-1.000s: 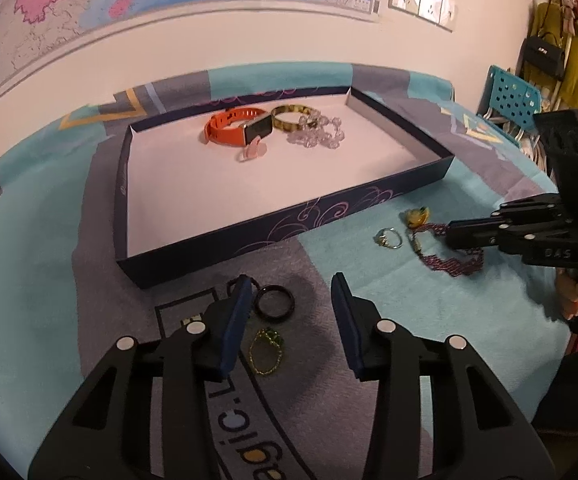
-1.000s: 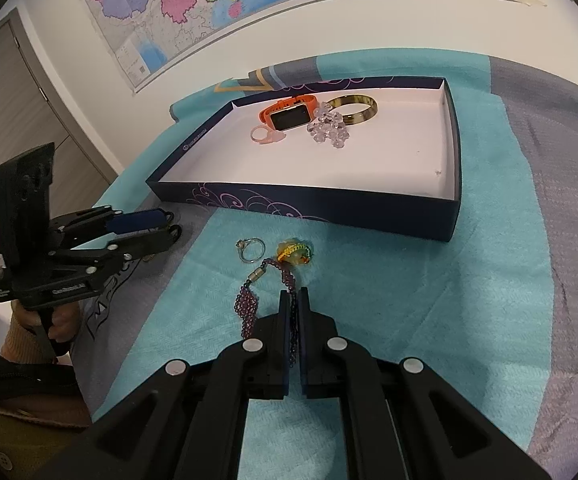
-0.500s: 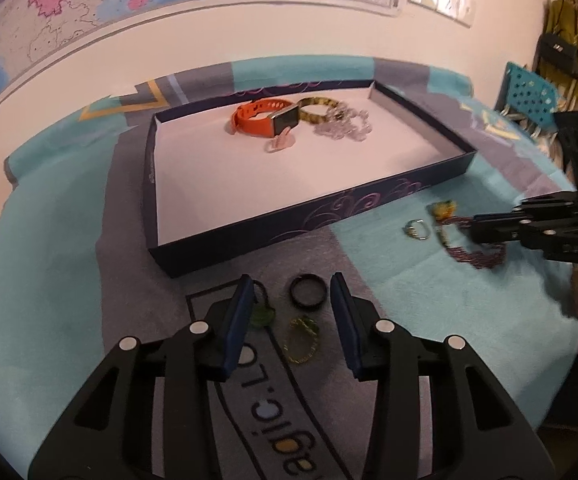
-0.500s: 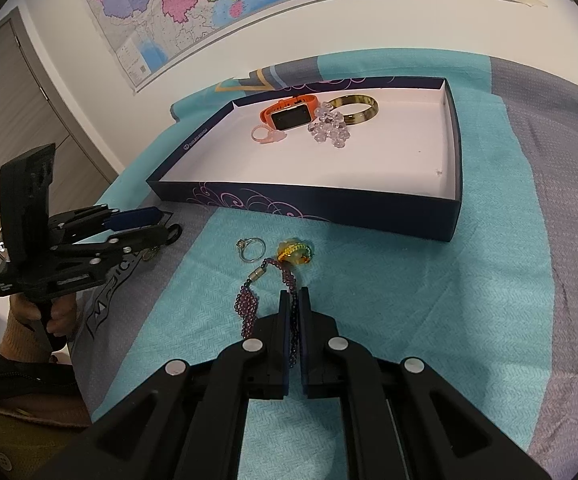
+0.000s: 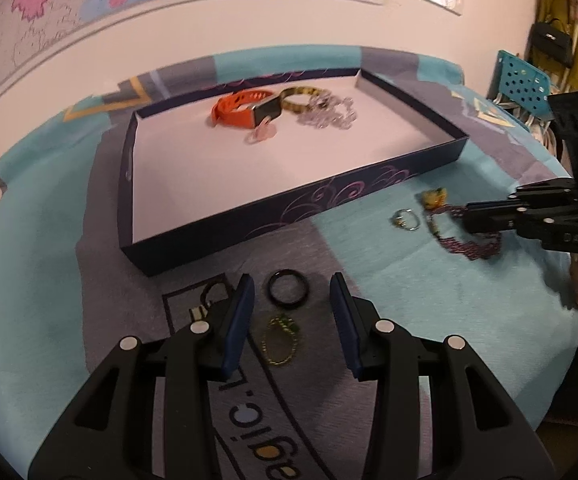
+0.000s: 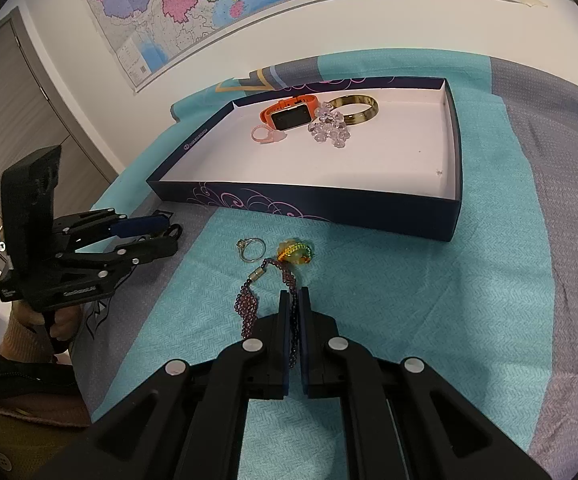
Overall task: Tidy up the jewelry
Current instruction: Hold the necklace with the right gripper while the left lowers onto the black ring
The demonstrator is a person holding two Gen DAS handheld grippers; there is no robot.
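My left gripper [image 5: 292, 280] stands open just above the cloth. A black ring [image 5: 271, 290] lies between its fingertips and a thin gold chain [image 5: 285, 323] lies further back between the fingers, neither one pressed. A second dark ring [image 5: 213, 292] is half hidden behind the left finger. My right gripper [image 6: 293, 290] is shut on a purple bead strand [image 6: 249, 304], which trails onto the teal cloth. A silver ring [image 6: 242, 245] and a yellow-green charm [image 6: 295, 254] lie just ahead of it. The navy box [image 6: 329, 216] holds an orange watch [image 6: 289, 116], an amber bangle [image 6: 373, 110], crystal beads [image 6: 329, 128] and a pink ring [image 6: 267, 136].
The box's white floor [image 5: 249, 176] is bare in its near half. A wall with a map runs behind the table. A blue perforated chair [image 5: 525, 84] and hanging bags stand at the right. A person's hand [image 6: 61, 320] holds the left gripper's handle.
The left wrist view swung slightly right and back, and the black ring stayed between the left fingertips. The right gripper and the bead strand have not moved.
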